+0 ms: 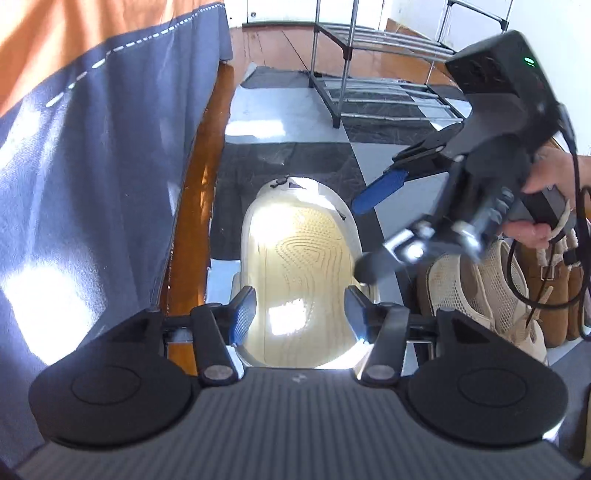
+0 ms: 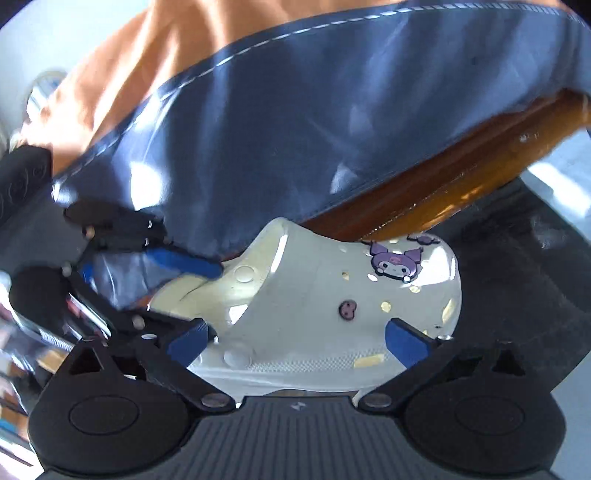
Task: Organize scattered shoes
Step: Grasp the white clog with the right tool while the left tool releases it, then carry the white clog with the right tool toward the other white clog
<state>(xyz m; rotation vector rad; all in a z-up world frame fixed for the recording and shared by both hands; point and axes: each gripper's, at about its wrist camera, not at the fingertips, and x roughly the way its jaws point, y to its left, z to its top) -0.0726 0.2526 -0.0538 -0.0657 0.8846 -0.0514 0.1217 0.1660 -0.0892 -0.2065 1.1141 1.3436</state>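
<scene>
A cream clog (image 1: 299, 254) lies on the checkered floor beside the bed, its pale yellow patterned face turned to the left wrist camera. My left gripper (image 1: 299, 314) is open, a blue pad on each side of the clog's near end without pressing on it. The right wrist view shows the same clog (image 2: 314, 306) from its side, with purple cartoon charms (image 2: 395, 260) on the upper. My right gripper (image 2: 295, 332) is open and wide, hovering just over the clog. In the left wrist view the right gripper (image 1: 362, 240) comes in from the right, held by a hand (image 1: 546, 177).
A bed with a blue-grey sheet (image 1: 110, 166), an orange blanket (image 1: 74, 33) and a wooden frame (image 1: 199, 206) runs along the left. A metal shoe rack (image 1: 369, 74) stands at the back. Beige mesh sneakers (image 1: 491, 291) and tan boots (image 1: 554, 291) stand at the right.
</scene>
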